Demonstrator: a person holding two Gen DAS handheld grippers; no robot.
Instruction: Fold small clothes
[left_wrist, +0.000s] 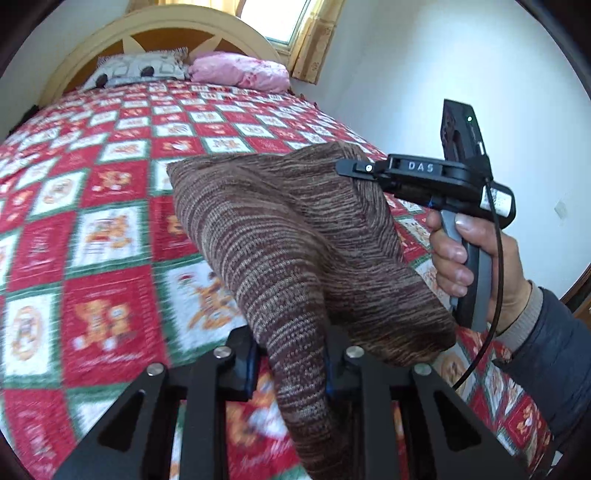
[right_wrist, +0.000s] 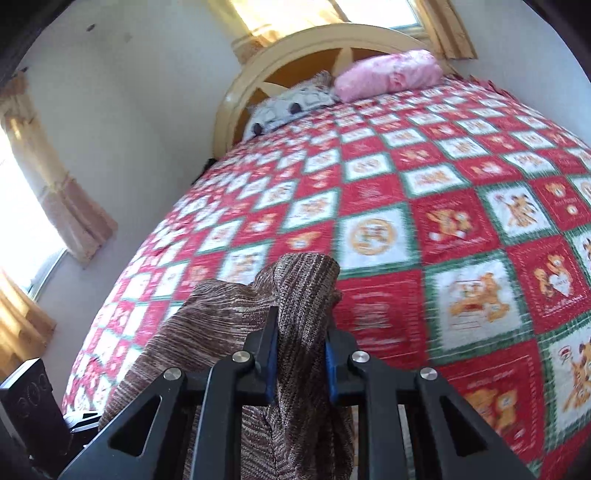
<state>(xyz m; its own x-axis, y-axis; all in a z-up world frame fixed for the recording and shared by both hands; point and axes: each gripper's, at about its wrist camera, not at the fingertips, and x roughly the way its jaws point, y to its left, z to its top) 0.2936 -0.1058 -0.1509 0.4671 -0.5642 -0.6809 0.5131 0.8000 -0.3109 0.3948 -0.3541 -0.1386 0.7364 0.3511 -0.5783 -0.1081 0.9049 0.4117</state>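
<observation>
A brown striped knit garment (left_wrist: 295, 240) hangs lifted above the red, white and green quilt (left_wrist: 92, 221). My left gripper (left_wrist: 290, 347) is shut on one bunched edge of it, the cloth squeezed between the blue pads. My right gripper (right_wrist: 301, 332) is shut on another bunched edge of the same brown knit garment (right_wrist: 221, 325), which drapes down to the left. In the left wrist view the right gripper (left_wrist: 354, 168) is seen from the side, held by a hand (left_wrist: 472, 258), its tip buried in the fabric.
The quilt (right_wrist: 424, 221) covers a bed with a cream arched headboard (left_wrist: 166, 33). A pink pillow (left_wrist: 240, 70) and a patterned grey pillow (left_wrist: 140, 68) lie at the head. White walls and curtained windows (right_wrist: 37, 206) surround the bed.
</observation>
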